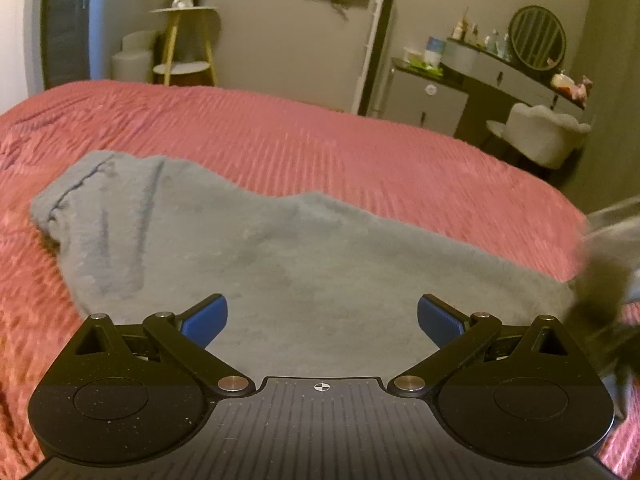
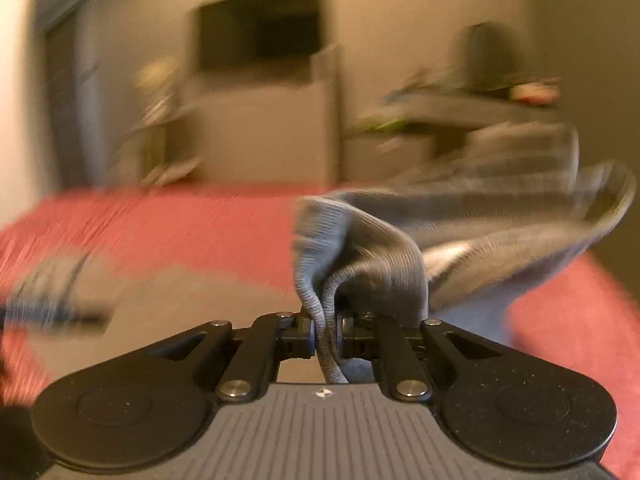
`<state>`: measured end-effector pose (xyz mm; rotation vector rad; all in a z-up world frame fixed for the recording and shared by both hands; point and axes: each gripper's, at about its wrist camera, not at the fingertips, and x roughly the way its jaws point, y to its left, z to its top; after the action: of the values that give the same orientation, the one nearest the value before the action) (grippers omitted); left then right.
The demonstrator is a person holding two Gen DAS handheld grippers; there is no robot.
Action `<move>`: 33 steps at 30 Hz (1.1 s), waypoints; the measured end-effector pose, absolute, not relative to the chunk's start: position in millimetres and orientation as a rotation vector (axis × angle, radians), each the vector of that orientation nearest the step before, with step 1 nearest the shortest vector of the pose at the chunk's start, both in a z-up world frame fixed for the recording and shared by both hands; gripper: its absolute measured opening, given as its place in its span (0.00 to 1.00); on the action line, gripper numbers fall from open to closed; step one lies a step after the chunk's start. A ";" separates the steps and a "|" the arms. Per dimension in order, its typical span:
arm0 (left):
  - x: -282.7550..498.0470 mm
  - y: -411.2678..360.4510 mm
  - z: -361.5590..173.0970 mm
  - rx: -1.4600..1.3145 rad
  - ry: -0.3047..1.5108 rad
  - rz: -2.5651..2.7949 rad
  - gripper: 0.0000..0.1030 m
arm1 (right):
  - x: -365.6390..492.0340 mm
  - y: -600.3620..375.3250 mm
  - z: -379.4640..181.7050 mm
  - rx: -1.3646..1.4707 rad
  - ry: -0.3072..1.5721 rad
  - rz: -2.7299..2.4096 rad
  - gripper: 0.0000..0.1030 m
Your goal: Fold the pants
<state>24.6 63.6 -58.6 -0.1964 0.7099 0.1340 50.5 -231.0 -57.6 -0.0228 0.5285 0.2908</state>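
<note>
Your left gripper stands wide apart, its blue pads spread to either side of the lower frame with nothing between them. Beneath and beyond them, the left wrist view shows the grey pants lying across the pink bedspread, filling the middle of the frame, with a seamed end at the upper left. At the right edge of that view a grey streak of cloth is lifted off the bed, too blurred to read.

Your right wrist view shows that lifted part close up. Your right gripper is pressed together on a ribbed grey fold of the pants, which is pinched between the jaws at the lower centre and bunches up above them. From there the cloth trails off to the right of the frame, raised above the bedspread. This whole view is smeared by blur, so the room behind is only rough shapes, with a dark rectangle on the wall at upper centre.

Only the left view gives you the room sharply: a small round shelf stand at the upper left, a dresser with a round mirror at the upper right, and a pale chair below it.
</note>
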 end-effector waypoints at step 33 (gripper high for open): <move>70.5 -24.3 -115.3 -0.126 0.880 -0.267 0.12 | 28.4 -337.6 -121.9 0.559 0.634 0.039 0.82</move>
<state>70.5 -24.2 -115.3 -0.1259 0.8800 -0.2671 28.4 -337.6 -121.9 0.5587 0.6343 0.0389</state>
